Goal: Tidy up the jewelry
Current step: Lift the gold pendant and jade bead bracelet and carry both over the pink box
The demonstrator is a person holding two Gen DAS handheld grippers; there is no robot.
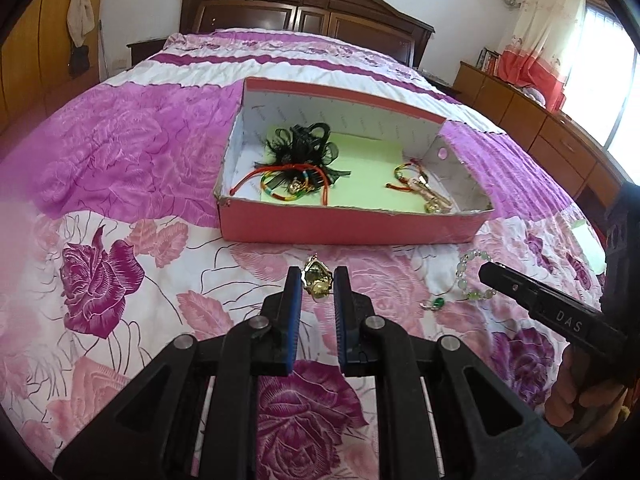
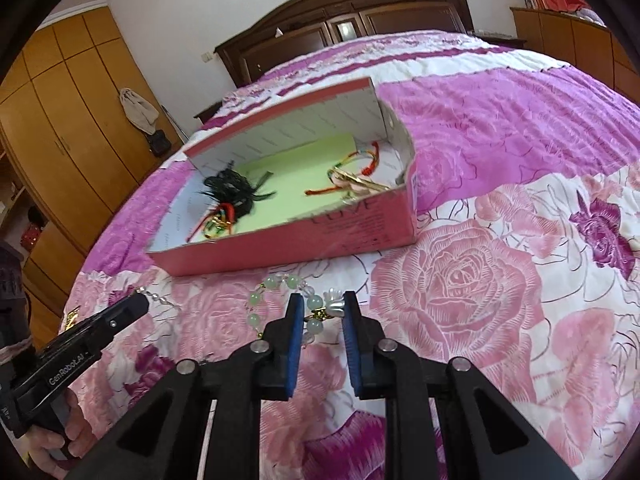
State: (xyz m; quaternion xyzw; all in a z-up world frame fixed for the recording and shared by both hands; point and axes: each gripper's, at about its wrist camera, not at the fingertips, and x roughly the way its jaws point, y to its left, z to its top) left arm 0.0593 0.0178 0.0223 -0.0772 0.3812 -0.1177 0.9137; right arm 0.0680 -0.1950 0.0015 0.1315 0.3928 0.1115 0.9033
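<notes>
A pink shoebox lies on the bed, lined with green paper, holding a black feather hair clip, red cord bracelets and gold pieces. My left gripper is open, its fingers on either side of a gold pendant lying on the quilt in front of the box. My right gripper is open around a green bead bracelet with a white charm. That bracelet and a green-stone ring also show in the left wrist view. The box is just beyond.
The bed has a pink floral quilt and a dark wooden headboard. A pearl strand lies by the left gripper's tip in the right wrist view. Wardrobes stand left, a low cabinet right.
</notes>
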